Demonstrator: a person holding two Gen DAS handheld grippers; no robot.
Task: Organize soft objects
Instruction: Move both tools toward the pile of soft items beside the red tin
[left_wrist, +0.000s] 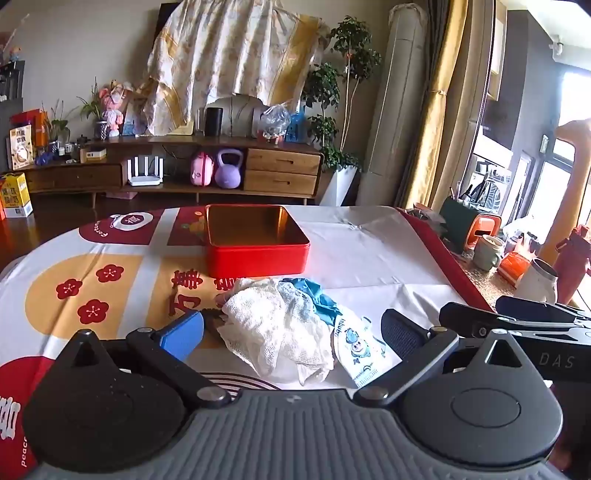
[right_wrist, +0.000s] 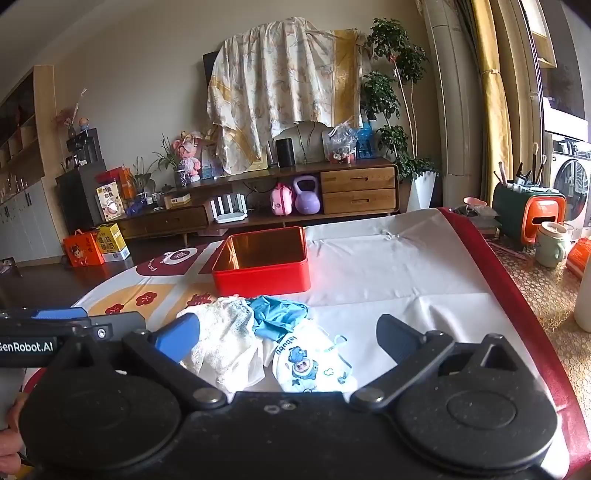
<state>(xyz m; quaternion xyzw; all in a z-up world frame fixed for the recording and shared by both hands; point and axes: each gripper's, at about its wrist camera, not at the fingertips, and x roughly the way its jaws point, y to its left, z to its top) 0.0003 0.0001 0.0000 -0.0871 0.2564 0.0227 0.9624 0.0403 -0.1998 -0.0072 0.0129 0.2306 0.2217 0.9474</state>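
A pile of soft things lies on the table near me: a white mesh cloth (left_wrist: 273, 328), a blue glove (left_wrist: 314, 295) and a white child's mask with a blue cartoon print (left_wrist: 356, 345). My left gripper (left_wrist: 291, 332) is open, its fingers on either side of the pile, just short of it. In the right wrist view the cloth (right_wrist: 225, 339), glove (right_wrist: 277, 317) and mask (right_wrist: 310, 362) lie between the fingers of my open right gripper (right_wrist: 288, 341). An open, empty red tin box (left_wrist: 255, 240) stands behind the pile and also shows in the right wrist view (right_wrist: 264, 264).
The table wears a white, red and yellow printed cloth (left_wrist: 369, 251). My right gripper's body (left_wrist: 517, 325) sits close at the left gripper's right. Mugs and an orange-green holder (left_wrist: 476, 229) stand on a side table to the right. A wooden TV cabinet (left_wrist: 177, 173) lies beyond.
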